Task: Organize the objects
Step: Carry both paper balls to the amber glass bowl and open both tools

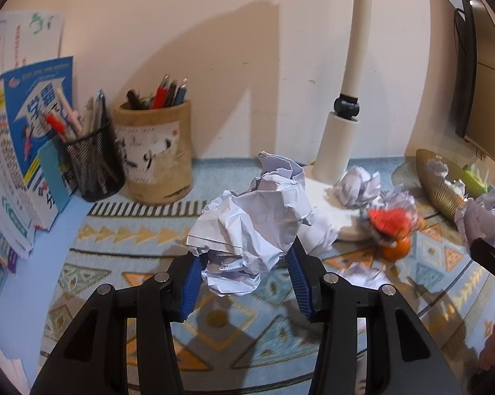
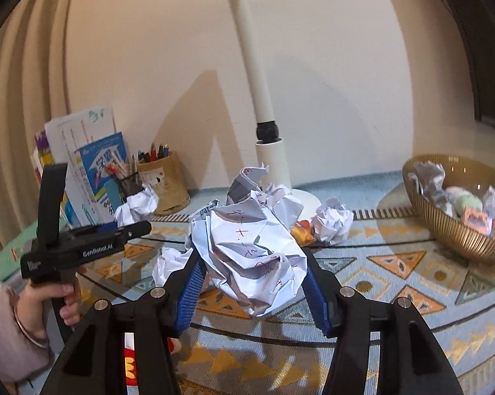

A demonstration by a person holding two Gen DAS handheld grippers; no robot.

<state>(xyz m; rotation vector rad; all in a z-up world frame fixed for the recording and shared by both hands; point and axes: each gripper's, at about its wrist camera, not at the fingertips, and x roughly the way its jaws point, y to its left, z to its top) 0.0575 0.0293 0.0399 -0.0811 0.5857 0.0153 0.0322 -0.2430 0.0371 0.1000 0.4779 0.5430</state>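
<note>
- My right gripper [image 2: 252, 283] clamps a paper ball [image 2: 250, 256]; left gripper [image 1: 244, 273] clamps another crumpled ball [image 1: 250, 227].
- Gold basket [image 2: 445, 230] sits at right of frame, nearer my right hand.

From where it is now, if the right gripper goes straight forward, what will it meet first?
Probably the loose crumpled paper by the white lamp base, then the lamp post. The right gripper is shut on its own paper ball. Depth is unclear.
</note>
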